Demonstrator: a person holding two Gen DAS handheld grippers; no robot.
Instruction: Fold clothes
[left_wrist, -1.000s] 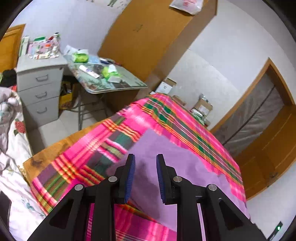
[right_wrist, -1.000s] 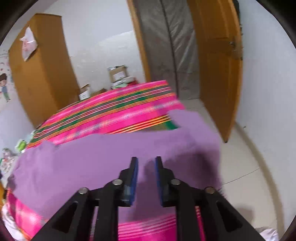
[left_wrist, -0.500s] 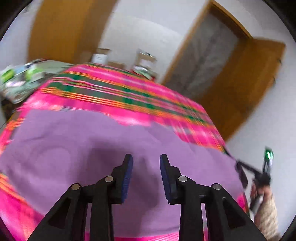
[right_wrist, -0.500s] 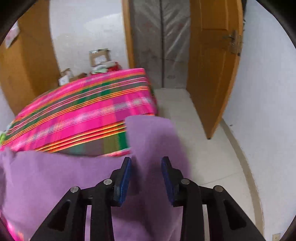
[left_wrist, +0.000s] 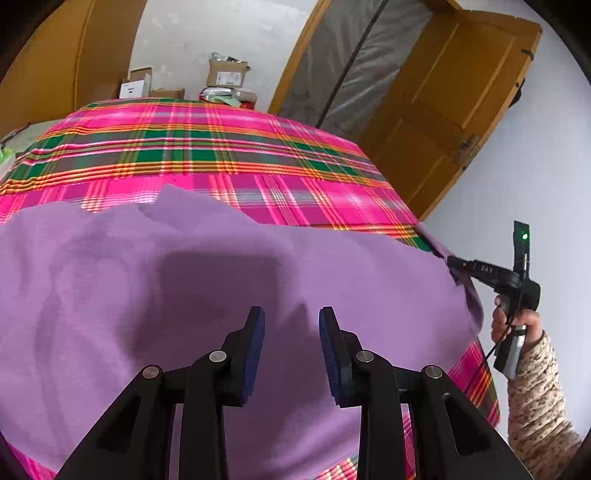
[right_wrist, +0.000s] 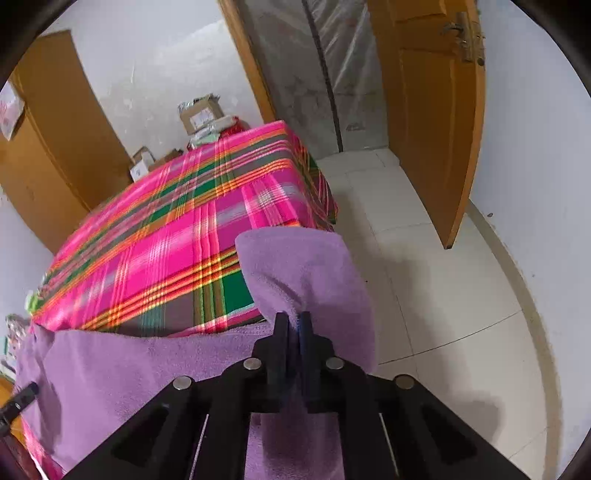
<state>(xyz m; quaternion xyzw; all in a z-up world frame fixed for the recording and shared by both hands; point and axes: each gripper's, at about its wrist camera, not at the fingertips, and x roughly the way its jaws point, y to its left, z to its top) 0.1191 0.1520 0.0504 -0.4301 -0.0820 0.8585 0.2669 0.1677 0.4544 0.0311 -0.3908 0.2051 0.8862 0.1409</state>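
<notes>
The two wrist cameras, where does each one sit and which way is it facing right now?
Left wrist: on the left gripper, jaws open, looking down over the purple garment toward the door; the right hand shows.
Right wrist: on the right gripper, shut on the garment's sleeve, facing the floor.
Shared: garment, plaid cloth, door, boxes.

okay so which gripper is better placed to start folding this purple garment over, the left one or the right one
Right, probably. The right gripper is shut on the purple garment at its edge. The left gripper hovers open above the middle, gripping nothing.
</notes>
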